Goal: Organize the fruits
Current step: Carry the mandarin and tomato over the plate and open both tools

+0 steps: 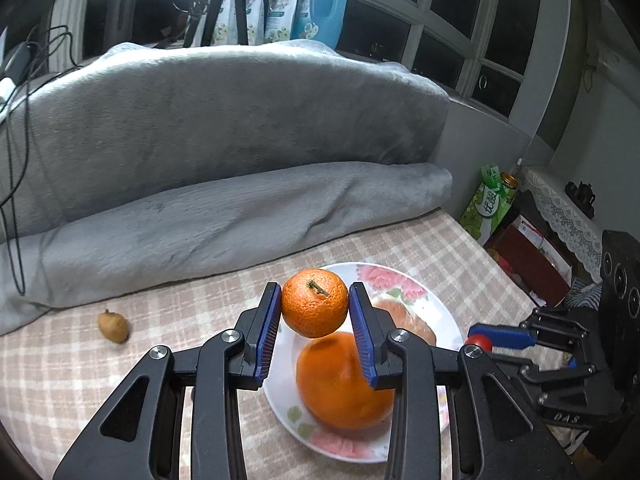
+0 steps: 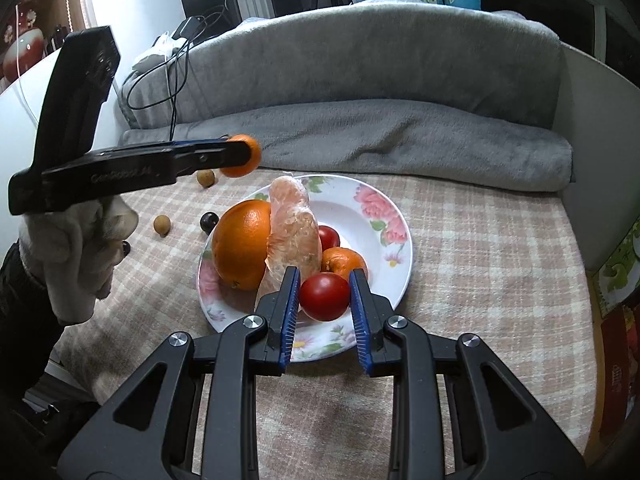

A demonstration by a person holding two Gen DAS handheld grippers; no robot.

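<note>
Overhead, past the checked tablecloth (image 2: 480, 248) and the flowered plate (image 2: 384, 216) bearing a big orange (image 2: 240, 244), the left gripper (image 1: 315, 308) pinches a mandarin (image 1: 315, 303) above the plate's far left rim, while the right gripper (image 2: 325, 296) clamps a red tomato (image 2: 325, 297) at its near edge.

A grey plush blanket (image 1: 224, 128) lies bunched along the far edge of a surface covered by a beige checked cloth (image 2: 480, 248). Behind it, white-framed windows (image 1: 452, 36) show darkness outside. On the sill stand a blue detergent bottle (image 1: 328, 0) and patterned refill pouches (image 1: 276, 4). Black cables (image 1: 24, 92) trail over the blanket's left end. A green carton (image 1: 486, 204) stands beside a lace-edged cloth (image 1: 568, 216) at the right.
</note>
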